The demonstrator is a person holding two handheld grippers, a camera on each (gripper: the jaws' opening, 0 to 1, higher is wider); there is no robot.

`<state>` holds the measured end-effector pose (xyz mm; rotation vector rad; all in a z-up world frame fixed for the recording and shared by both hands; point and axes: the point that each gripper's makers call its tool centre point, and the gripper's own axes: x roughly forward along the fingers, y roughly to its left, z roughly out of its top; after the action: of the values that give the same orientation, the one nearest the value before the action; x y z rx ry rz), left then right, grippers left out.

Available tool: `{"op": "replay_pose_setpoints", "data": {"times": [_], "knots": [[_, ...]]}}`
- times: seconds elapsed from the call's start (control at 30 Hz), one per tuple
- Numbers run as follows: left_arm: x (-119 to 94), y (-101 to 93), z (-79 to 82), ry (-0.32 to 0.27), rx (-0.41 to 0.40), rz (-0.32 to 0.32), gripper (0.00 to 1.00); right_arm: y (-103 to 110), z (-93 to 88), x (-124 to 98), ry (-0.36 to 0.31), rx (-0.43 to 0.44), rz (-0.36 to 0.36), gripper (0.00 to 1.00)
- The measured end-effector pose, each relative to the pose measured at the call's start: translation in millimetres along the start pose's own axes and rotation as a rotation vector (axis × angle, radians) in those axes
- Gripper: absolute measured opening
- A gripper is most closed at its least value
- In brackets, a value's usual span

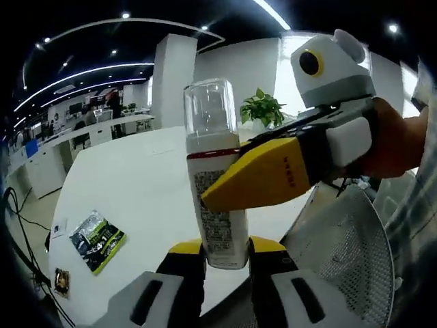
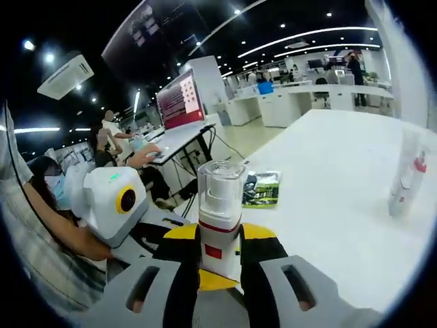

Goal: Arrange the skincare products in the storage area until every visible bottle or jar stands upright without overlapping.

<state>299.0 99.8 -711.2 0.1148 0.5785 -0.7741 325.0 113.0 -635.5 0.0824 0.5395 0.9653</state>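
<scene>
A white pump bottle (image 1: 217, 205) with a clear cap and a red band is held up above the white table (image 1: 136, 178). My left gripper (image 1: 225, 249) is shut on its lower end. The right gripper (image 1: 232, 191) comes in from the right, its yellow jaw lying across the bottle's label just under the red band. In the right gripper view the same bottle (image 2: 220, 205) stands between my right gripper's (image 2: 218, 242) shut jaws, with a yellow jaw of the left gripper (image 2: 217, 279) below it. A second white bottle (image 2: 407, 179) with a red mark stands on the table at the right.
A silver mesh basket (image 1: 355, 260) sits at the lower right, close under the bottle. A green packet (image 1: 97, 239) (image 2: 263, 189) lies flat on the table and a small dark card (image 1: 61, 280) near its edge. A potted plant (image 1: 261, 108) stands at the far side.
</scene>
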Motion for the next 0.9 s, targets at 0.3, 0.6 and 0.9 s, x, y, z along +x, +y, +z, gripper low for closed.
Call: {"op": "replay_pose_setpoints", "data": {"times": [0.3, 0.6, 0.9], "knots": [[-12, 18.9, 7.1, 0.005, 0.108, 0.048, 0.29, -63, 22.0, -23, -0.054, 0.028, -0.127, 0.19], [-27, 60.1, -14.0, 0.066, 0.161, 0.146, 0.28, -117, 35.4, -40, -0.077, 0.029, -0.237, 0.19], [-18, 65.6, -22.5, 0.072, 0.063, 0.138, 0.3, -153, 44.8, -40, -0.083, 0.018, -0.29, 0.19]]}}
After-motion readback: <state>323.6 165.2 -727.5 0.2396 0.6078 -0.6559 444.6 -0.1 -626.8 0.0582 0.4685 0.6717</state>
